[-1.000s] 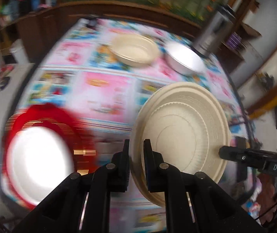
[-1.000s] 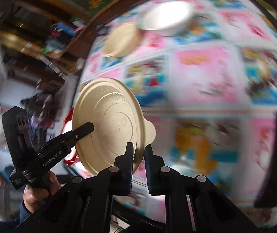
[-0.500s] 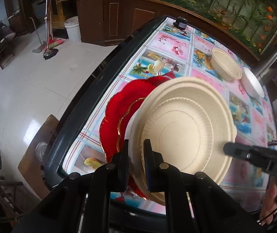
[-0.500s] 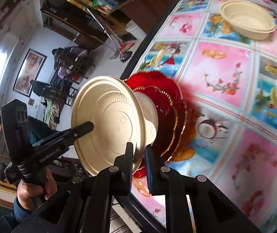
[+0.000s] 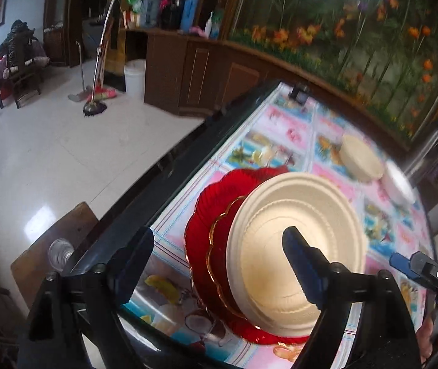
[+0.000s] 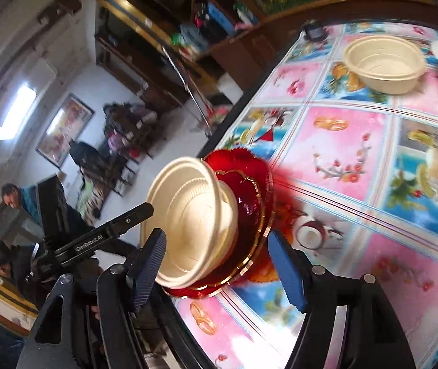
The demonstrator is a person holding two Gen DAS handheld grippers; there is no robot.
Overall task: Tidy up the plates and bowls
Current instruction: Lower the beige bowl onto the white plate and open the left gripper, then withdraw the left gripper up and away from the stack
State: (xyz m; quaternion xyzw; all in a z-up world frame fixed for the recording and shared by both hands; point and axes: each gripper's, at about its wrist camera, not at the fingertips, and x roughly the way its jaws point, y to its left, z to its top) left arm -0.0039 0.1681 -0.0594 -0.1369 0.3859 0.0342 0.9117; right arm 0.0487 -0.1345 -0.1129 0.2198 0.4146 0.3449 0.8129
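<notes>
Left tongs (image 5: 215, 264) spread wide, gripping nothing; right tongs (image 6: 219, 264) likewise — between each pair, the cream ridged paper plate (image 5: 292, 246) rests on stacked red scalloped glass plates (image 5: 206, 215).

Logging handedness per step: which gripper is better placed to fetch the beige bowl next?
Right, probably. Both are open, but the right gripper views the beige bowl unobstructed, while the left gripper faces the cream plate stack.

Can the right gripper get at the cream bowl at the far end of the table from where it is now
Probably yes. The right gripper is open and holds nothing, and only bare tablecloth lies between it and the cream bowl. The plate stack sits off to its left, out of that path.
</notes>
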